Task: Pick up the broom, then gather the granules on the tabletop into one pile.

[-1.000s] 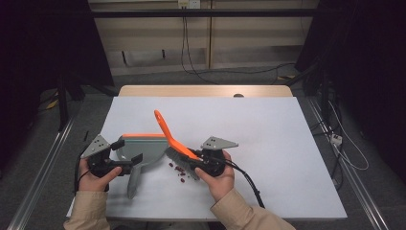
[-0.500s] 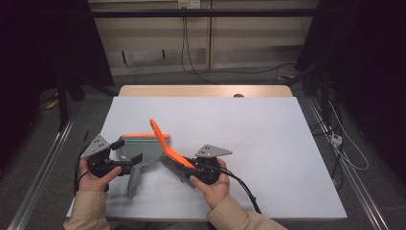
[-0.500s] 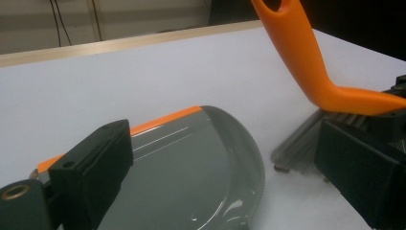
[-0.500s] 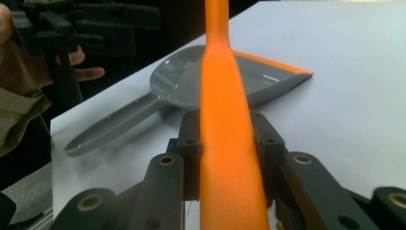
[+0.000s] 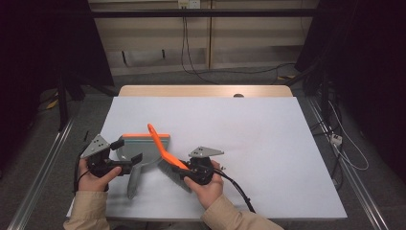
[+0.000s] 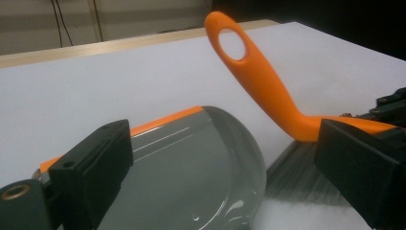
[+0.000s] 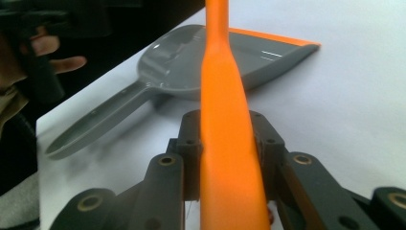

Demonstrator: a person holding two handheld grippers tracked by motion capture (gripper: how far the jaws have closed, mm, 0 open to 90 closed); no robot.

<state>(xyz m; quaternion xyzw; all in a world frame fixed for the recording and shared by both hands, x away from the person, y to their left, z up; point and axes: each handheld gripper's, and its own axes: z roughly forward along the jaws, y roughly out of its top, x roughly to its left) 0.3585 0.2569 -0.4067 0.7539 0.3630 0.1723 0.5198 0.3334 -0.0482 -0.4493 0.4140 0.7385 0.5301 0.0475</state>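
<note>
A grey dustpan (image 5: 136, 143) with an orange lip lies on the white table (image 5: 249, 129), its long handle (image 5: 133, 184) pointing toward me. My left gripper (image 5: 127, 151) is open at the pan's left side. In the left gripper view its jaws straddle the pan's bowl (image 6: 191, 167) without pressing on it. My right gripper (image 5: 186, 167) is shut on the orange handle of a brush (image 5: 160, 143), which slants up and left over the pan. The dark bristles (image 6: 297, 177) rest by the pan's rounded back. In the right gripper view the brush handle (image 7: 225, 96) runs up between the jaws, with the dustpan (image 7: 191, 67) beyond.
The table's bare white top stretches far to the right and back, ending at a wooden strip (image 5: 206, 91). Cables (image 5: 239, 191) trail from the right gripper toward me. Metal rails (image 5: 38, 177) run along both sides of the table.
The right gripper has carried the brush left and down toward the dustpan, and the bristles now reach the pan's back. The left gripper and dustpan have kept still.
</note>
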